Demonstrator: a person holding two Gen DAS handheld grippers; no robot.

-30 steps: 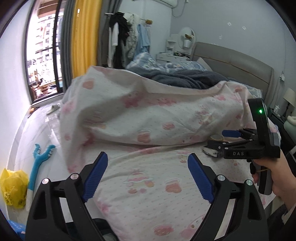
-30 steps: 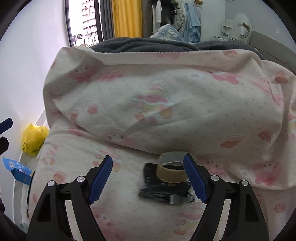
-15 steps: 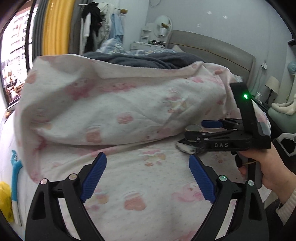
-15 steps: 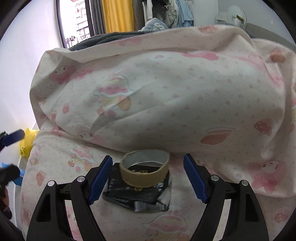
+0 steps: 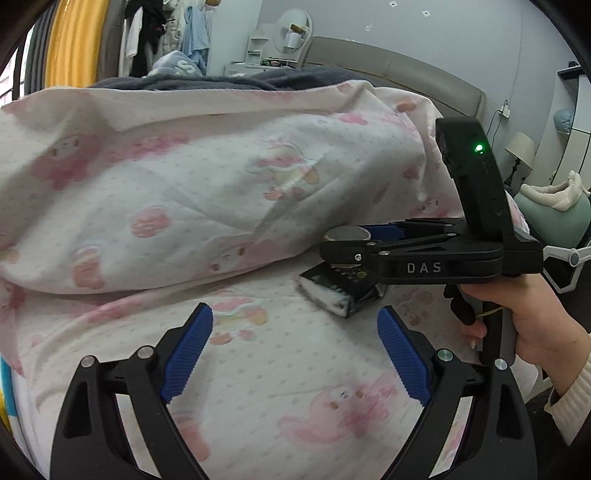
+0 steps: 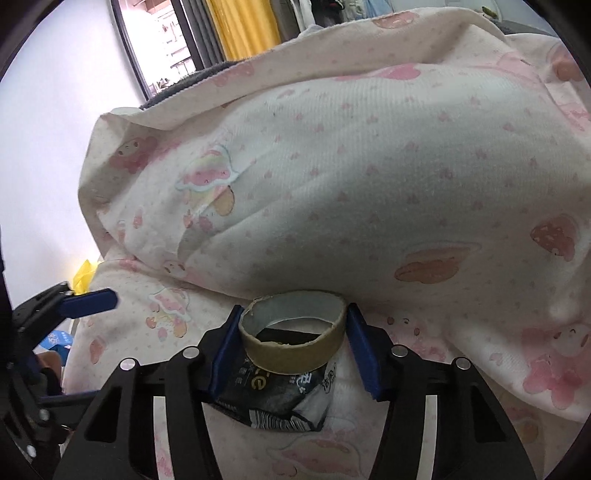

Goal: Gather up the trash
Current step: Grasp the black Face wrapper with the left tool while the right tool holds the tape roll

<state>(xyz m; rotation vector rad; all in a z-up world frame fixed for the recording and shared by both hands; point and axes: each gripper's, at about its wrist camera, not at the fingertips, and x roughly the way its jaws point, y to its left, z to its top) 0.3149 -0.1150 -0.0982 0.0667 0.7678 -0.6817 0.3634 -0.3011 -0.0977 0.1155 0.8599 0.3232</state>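
Right gripper point(image 6: 291, 328): jaws have just been closing; the blue pads now sit against both sides of an empty cardboard tape ring point(image 6: 293, 341), gripping it. In the left wrist view the same gripper point(image 5: 354, 243) shows from the side, black, lettered "DAS", with a green light on its upright part, held by a hand point(image 5: 532, 325) in a cream sleeve cuff.

Tape ring: tan outside, grey inside, torn at one edge of the rim, standing open side up. It rests on top of a black wrapper point(image 6: 280, 402).

Black wrapper: flattened packet with white lettering and a barcode end, lying on the bedsheet point(image 6: 424, 369) directly under the ring. In the left wrist view it point(image 5: 340, 291) lies just beyond the left gripper and under the right one.

Left gripper point(image 5: 293, 341): jaws spread wide, nothing between the pads, hovering over the bedsheet near the wrapper.

Bedding: white quilt point(image 5: 184, 177) with pink cartoon print, bunched up just behind the ring; dark grey blanket point(image 5: 229, 83) behind it.

Beyond: grey headboard point(image 5: 399, 70), yellow curtain point(image 6: 243, 26), window point(image 6: 162, 48), yellow bag point(image 6: 83, 275) on the floor.
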